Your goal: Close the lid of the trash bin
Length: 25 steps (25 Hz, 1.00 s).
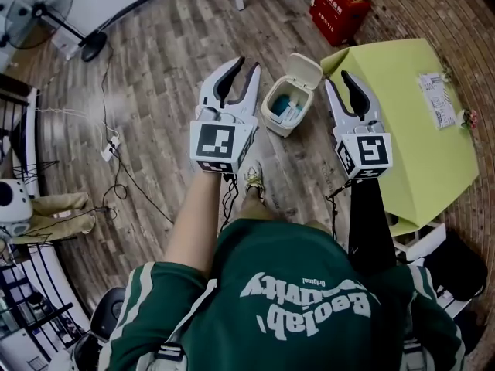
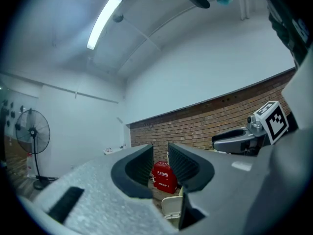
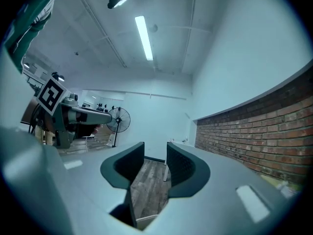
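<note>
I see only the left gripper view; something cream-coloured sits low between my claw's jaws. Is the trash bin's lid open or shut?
Observer: Open. The head view shows the small cream plastic trash bin with its lid tilted back.
Operator: Where does it stand?
Observer: On the wooden floor, ahead, between the left claw and the right claw, touching neither.
Operator: Is the right claw free?
Observer: Yes, the right gripper view shows it open and empty.

The trash bin (image 1: 278, 122) stands at upper centre, between the left gripper (image 1: 247, 65) and the right gripper (image 1: 337, 79). A table (image 1: 394, 130) lies right of it, a box (image 1: 339, 8) above and a fan (image 1: 39, 8) at upper left.
</note>
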Tool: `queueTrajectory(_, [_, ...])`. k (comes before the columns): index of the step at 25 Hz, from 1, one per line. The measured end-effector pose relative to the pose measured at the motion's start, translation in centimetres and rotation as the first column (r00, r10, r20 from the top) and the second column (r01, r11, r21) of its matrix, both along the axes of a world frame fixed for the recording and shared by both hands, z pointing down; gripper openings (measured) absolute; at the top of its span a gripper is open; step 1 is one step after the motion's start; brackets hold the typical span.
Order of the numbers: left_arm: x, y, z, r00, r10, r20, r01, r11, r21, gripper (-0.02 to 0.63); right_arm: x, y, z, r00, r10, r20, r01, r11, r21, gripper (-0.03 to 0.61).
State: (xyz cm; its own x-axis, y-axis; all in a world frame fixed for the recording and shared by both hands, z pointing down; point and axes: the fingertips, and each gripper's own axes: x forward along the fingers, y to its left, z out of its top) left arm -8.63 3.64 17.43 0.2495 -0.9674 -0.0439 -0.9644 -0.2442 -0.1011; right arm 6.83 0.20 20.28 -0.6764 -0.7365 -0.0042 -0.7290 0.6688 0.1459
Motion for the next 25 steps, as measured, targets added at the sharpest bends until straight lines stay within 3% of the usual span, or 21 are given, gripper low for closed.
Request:
queueTrajectory(15, [-7.3,-12.8,1.6,0.991,0.126,-0.035,-0.127,0.991,-0.033,0.1,-9.2,-10.5,2.4,0.998,0.038,-0.058,-0.043,0.995,-0.092,0.141])
queueTrajectory(25, [-8.0,-18.8,5.0,0.976,0.213,-0.052,-0.217,0.974,-0.069,0.098,-10.4,-15.1,6.2,0.992,0.095,-0.081,-0.108,0.978,-0.181,0.118])
